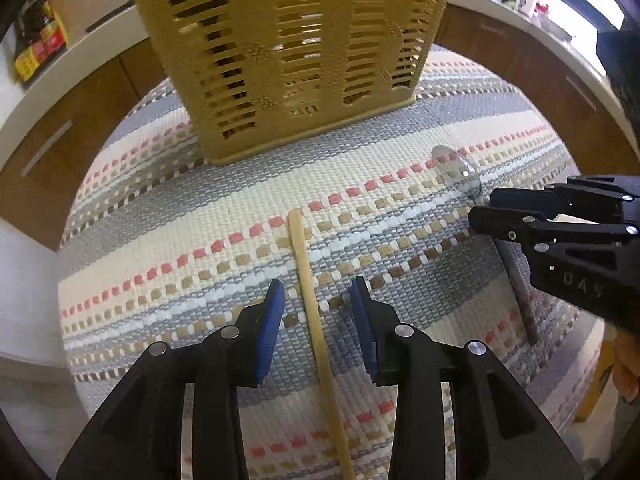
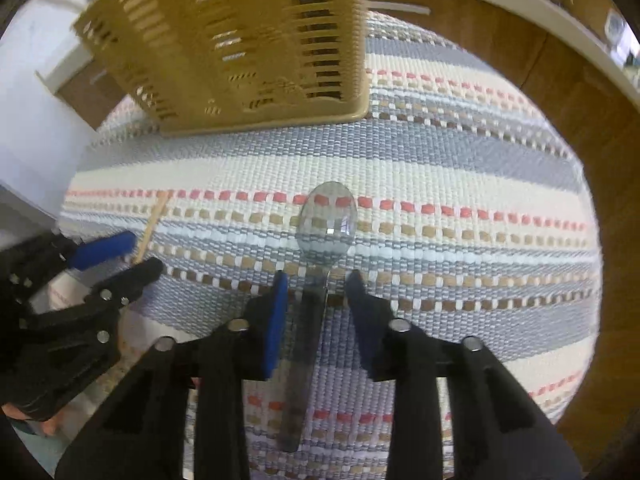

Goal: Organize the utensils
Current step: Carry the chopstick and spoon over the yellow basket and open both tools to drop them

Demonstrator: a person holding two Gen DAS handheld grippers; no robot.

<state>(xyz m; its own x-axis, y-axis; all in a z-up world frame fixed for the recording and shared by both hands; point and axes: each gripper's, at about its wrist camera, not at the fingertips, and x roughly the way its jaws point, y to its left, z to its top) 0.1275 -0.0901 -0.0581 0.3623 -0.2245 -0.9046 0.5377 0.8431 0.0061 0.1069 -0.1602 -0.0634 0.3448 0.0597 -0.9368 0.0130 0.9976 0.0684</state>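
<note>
A thin wooden stick (image 1: pixel 308 288) lies on the striped woven mat (image 1: pixel 168 248), running away from me toward a tan slotted basket (image 1: pixel 288 60). My left gripper (image 1: pixel 318 292) is open and straddles the stick, with a gap on each side of it. A spoon with a shiny bowl (image 2: pixel 328 220) and a dark handle (image 2: pixel 304 344) lies to the right. My right gripper (image 2: pixel 318 280) is open astride the handle just below the bowl, its pads clear of it. The basket (image 2: pixel 240 48) stands upright at the mat's far side. Each gripper also appears in the other's view: right (image 1: pixel 482 208), left (image 2: pixel 132 258).
The mat (image 2: pixel 460 168) covers the surface. Brown cabinet fronts (image 1: pixel 92 120) under a white counter (image 1: pixel 60 76) curve around the back. A dark bottle with a yellow and red label (image 1: pixel 38 40) stands on the counter at far left. Part of a hand (image 1: pixel 626 364) shows at the right edge.
</note>
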